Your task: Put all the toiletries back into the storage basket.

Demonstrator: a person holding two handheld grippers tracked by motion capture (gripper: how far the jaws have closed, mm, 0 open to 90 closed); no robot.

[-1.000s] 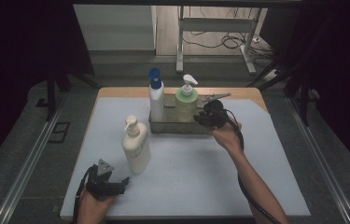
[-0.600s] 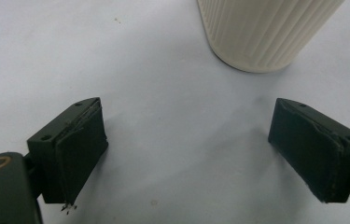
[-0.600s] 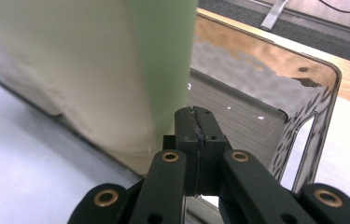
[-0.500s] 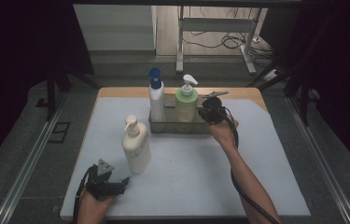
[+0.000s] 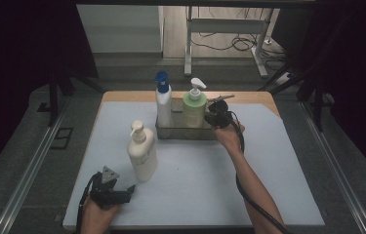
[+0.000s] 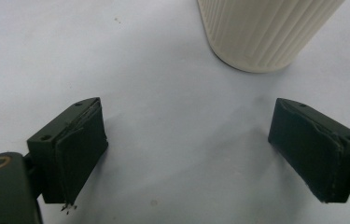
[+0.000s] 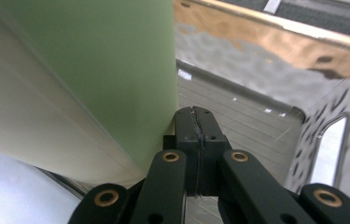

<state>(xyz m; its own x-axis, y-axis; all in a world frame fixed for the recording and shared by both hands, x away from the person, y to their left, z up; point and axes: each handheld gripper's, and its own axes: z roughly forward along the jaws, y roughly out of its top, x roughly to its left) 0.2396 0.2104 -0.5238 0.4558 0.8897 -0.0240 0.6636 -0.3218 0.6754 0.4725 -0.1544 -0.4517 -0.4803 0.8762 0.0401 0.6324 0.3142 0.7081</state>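
A shiny metal tray (image 5: 185,132) at the back of the table holds a white bottle with a blue cap (image 5: 163,105) and a green pump bottle (image 5: 194,108). My right gripper (image 5: 214,114) reaches into the tray's right end, just right of the green bottle. Its jaws (image 7: 195,119) are shut with nothing between them, close beside the green bottle (image 7: 98,60) and facing the tray wall (image 7: 266,74). A cream pump bottle (image 5: 142,157) stands alone in front of the tray. My left gripper (image 5: 131,191) rests open near the front left edge, with the ribbed cream bottle (image 6: 266,32) ahead of its jaws (image 6: 189,135).
The table has a pale mat (image 5: 268,161) over a wooden top. Metal rails (image 5: 34,161) run along both sides of the table. A stand and cables (image 5: 229,39) lie on the floor beyond the far edge.
My right hand has shifted a little toward the tray and sunk beside the green bottle. The left gripper and the bottles have not moved.
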